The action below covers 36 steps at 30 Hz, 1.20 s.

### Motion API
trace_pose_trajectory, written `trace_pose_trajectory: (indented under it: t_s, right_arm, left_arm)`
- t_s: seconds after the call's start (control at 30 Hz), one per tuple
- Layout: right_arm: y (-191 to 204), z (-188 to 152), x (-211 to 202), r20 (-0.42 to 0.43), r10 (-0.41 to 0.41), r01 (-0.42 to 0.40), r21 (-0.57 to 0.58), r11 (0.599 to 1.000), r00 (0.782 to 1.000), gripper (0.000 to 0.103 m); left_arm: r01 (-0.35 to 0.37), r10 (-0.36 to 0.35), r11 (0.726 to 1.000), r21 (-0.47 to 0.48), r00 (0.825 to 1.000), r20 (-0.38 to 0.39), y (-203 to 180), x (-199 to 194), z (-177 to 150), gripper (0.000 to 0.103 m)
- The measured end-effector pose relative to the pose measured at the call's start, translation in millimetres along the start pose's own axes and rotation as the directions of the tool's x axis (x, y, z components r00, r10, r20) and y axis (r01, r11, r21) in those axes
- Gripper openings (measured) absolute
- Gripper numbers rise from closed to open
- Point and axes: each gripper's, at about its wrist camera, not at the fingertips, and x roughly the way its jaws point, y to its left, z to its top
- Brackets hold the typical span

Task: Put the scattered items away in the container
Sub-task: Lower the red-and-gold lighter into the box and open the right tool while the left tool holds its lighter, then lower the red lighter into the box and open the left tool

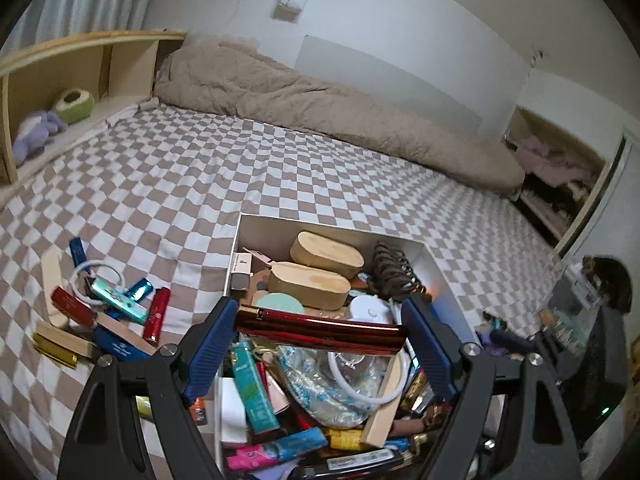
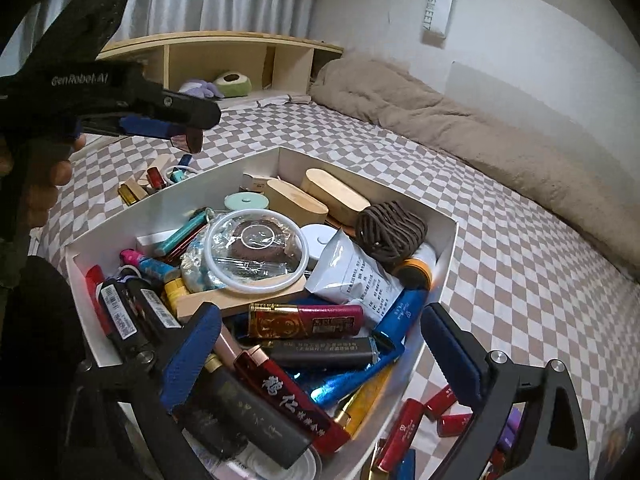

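Observation:
A white cardboard container (image 1: pixel 332 227) sits on the checkered bed, heaped with small boxes, tubes and lids. My left gripper (image 1: pixel 322 316) hovers over it, shut on a long glossy red box (image 1: pixel 328 334) held crosswise between the blue pads. In the right wrist view the container (image 2: pixel 360 172) lies directly below, and the left gripper (image 2: pixel 176 128) shows at the upper left with the red box's end (image 2: pixel 189 139) poking out. My right gripper (image 2: pixel 320 312) stands open above the container's near corner, with nothing between its fingers. Scattered boxes (image 1: pixel 116 300) lie left of the container, and several red boxes (image 2: pixel 440 408) lie at its right.
A beige blanket (image 1: pixel 320 104) is bunched along the wall behind the bed. A wooden headboard shelf (image 2: pixel 224 60) holds a green plush toy (image 2: pixel 232 82) and a purple one. A person's hand (image 2: pixel 48 176) grips the left tool. Bare checkered sheet (image 1: pixel 280 168) stretches beyond the container.

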Motion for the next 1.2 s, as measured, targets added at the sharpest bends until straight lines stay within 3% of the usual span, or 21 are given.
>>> trace_pose_trajectory:
  t_s: [0.17, 0.43, 0.57, 0.73, 0.83, 1.03, 1.2]
  right_arm:
    - [-8, -3, -6, 0.026, 0.000, -0.001, 0.031, 1.000, 1.000, 0.100]
    - [-19, -4, -13, 0.060, 0.003, -0.008, 0.087, 0.996, 0.998, 0.100]
    - [-21, -5, -13, 0.060, 0.005, -0.011, 0.096, 0.995, 0.998, 0.100]
    - [-19, -6, -13, 0.059, 0.009, -0.014, 0.091, 0.996, 0.998, 0.100]
    - [-19, -7, -14, 0.061, 0.009, -0.014, 0.089, 0.996, 0.998, 0.100]
    - [-21, -8, -15, 0.059, 0.010, -0.016, 0.102, 0.995, 0.998, 0.100]
    - [-23, -9, -15, 0.063, 0.013, -0.020, 0.110, 0.994, 0.998, 0.100]
  left_arm:
    - [0.024, -0.016, 0.983, 0.184, 0.999, -0.044, -3, -3, -3, 0.084]
    - [0.036, 0.018, 0.880, 0.474, 0.994, -0.110, -8, -3, -13, 0.084]
    - [0.106, 0.002, 0.807, 0.581, 0.983, -0.182, -11, 2, -21, 0.084]
    - [0.173, 0.052, 0.639, 0.749, 0.963, -0.266, -24, 16, -34, 0.084]
    - [0.215, 0.074, 0.574, 0.790, 0.947, -0.311, -30, 25, -37, 0.084]
    - [0.291, 0.118, 0.486, 0.824, 0.912, -0.392, -36, 46, -46, 0.084]
    - [0.318, 0.136, 0.467, 0.825, 0.896, -0.422, -33, 59, -47, 0.084]
